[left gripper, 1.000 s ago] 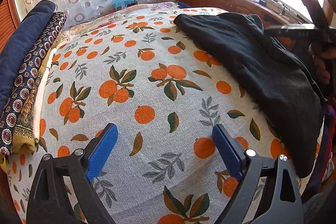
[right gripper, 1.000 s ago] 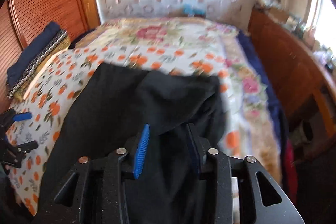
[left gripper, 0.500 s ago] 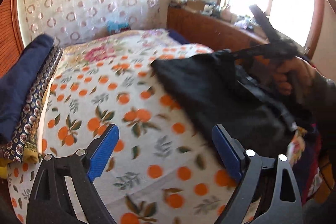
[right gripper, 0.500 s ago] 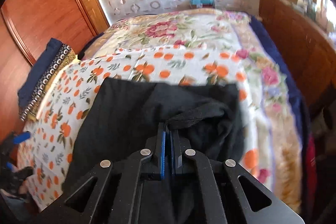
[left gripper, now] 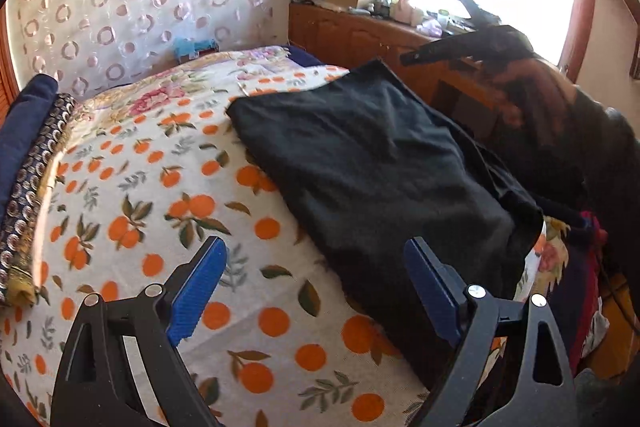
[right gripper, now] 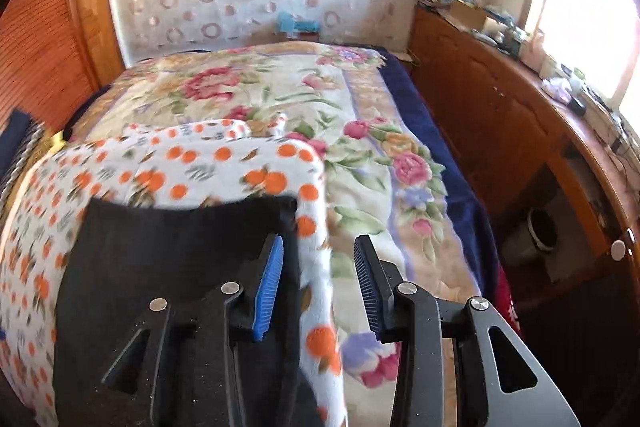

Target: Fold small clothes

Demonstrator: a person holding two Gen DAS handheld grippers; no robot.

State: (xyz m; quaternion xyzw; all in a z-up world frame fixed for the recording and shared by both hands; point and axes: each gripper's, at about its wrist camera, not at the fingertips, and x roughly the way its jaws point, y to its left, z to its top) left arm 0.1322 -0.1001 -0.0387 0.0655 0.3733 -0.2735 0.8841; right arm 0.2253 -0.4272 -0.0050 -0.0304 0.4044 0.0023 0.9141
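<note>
Blue ribbed pads of the right gripper (right gripper: 318, 283) apart, just opened, nothing between them. Left gripper (left gripper: 316, 287) wide apart too, empty, above the orange-print blanket (left gripper: 168, 195). Black garment (left gripper: 384, 163) flat on that blanket, near the bed's right edge. Best now: check edges for alignment, smooth the wrinkles, then pinch a far corner and fold across slowly.

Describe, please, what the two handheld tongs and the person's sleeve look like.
Both tongs, left and right, have black plastic frames with triangular cutouts and silver screws. Their fingers carry ribbed blue pads. No cables show. The sleeve behind the right tool looks dark, though it is backlit by the window.
</note>
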